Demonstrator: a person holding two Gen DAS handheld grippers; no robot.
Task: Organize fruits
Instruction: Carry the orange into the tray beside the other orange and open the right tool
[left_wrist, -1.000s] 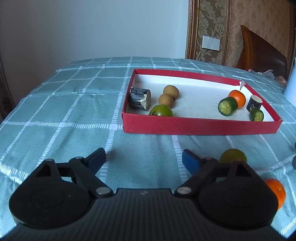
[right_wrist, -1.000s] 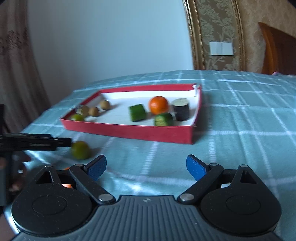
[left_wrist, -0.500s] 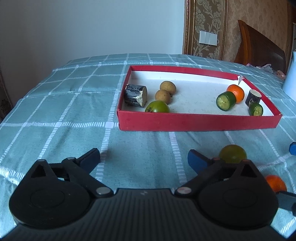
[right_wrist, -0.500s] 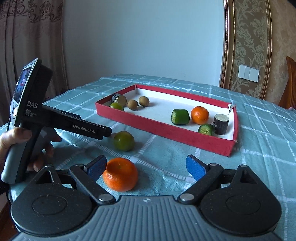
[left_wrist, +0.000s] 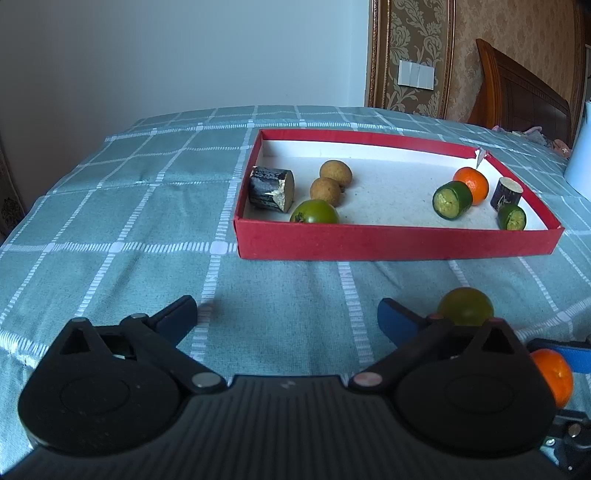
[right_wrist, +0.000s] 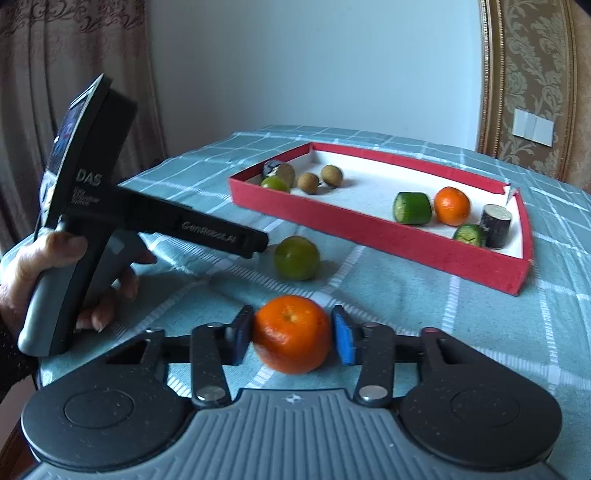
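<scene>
My right gripper (right_wrist: 292, 336) is shut on an orange tangerine (right_wrist: 292, 334) low over the checked cloth; it also shows in the left wrist view (left_wrist: 554, 374). A green round fruit (right_wrist: 296, 257) lies on the cloth just beyond it, also in the left wrist view (left_wrist: 465, 306). The red tray (left_wrist: 399, 242) holds a green fruit (left_wrist: 314, 212), two brown fruits (left_wrist: 325, 190), an orange (left_wrist: 472, 184), green cut pieces (left_wrist: 452, 200) and dark cylinders (left_wrist: 271, 189). My left gripper (left_wrist: 286, 317) is open and empty above the cloth, in front of the tray.
The left handheld gripper body (right_wrist: 110, 206) and the hand holding it fill the left of the right wrist view. A wooden headboard (left_wrist: 524, 96) and a white object (left_wrist: 581, 162) stand at the far right. The table edge curves at the left.
My right gripper moved forward and closed its fingers on the orange tangerine. The left gripper shifted slightly and stayed open.
</scene>
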